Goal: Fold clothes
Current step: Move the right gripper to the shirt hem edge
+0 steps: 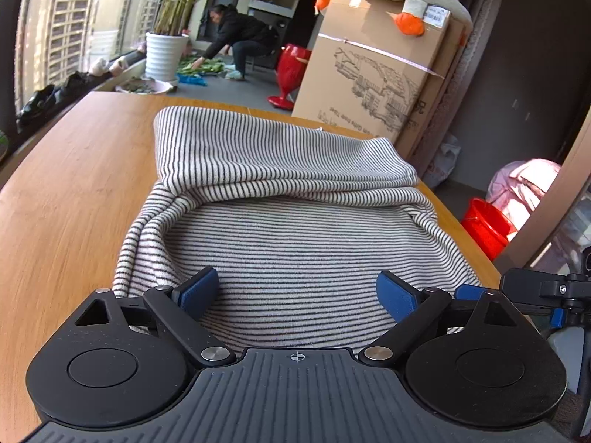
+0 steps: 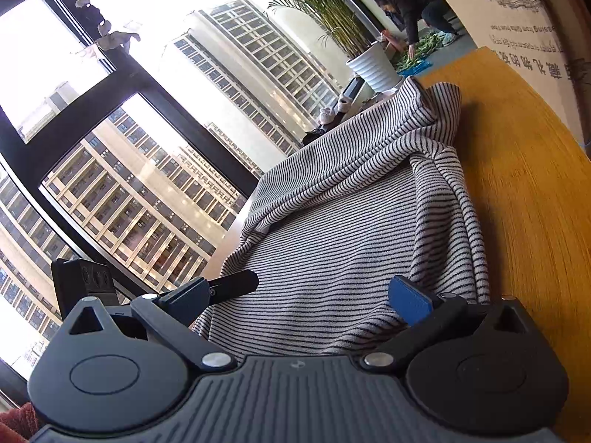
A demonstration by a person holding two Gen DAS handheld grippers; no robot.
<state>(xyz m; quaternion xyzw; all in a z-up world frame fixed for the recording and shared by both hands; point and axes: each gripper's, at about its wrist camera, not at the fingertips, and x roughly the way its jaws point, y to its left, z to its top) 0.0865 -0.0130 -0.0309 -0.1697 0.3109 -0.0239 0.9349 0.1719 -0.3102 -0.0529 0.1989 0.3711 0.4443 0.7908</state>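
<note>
A black-and-white striped garment (image 1: 288, 199) lies on the wooden table (image 1: 74, 192), its far part folded back over itself in a thick band. My left gripper (image 1: 297, 295) is open, its blue pads (image 1: 199, 291) spread wide over the garment's near edge, with cloth between them. In the right wrist view the same garment (image 2: 351, 221) lies rumpled along the table (image 2: 524, 192). My right gripper (image 2: 317, 299) is open over the cloth's near edge, blue pads (image 2: 410, 302) apart. The right gripper's tip shows at the far right of the left wrist view (image 1: 546, 295).
A large cardboard box (image 1: 369, 74) stands past the table's far right edge. A red bucket (image 1: 484, 225) and a red stool (image 1: 288, 74) stand on the floor. A person (image 1: 236, 37) crouches by a potted plant (image 1: 166, 48). Large windows (image 2: 129, 147) lie to the left.
</note>
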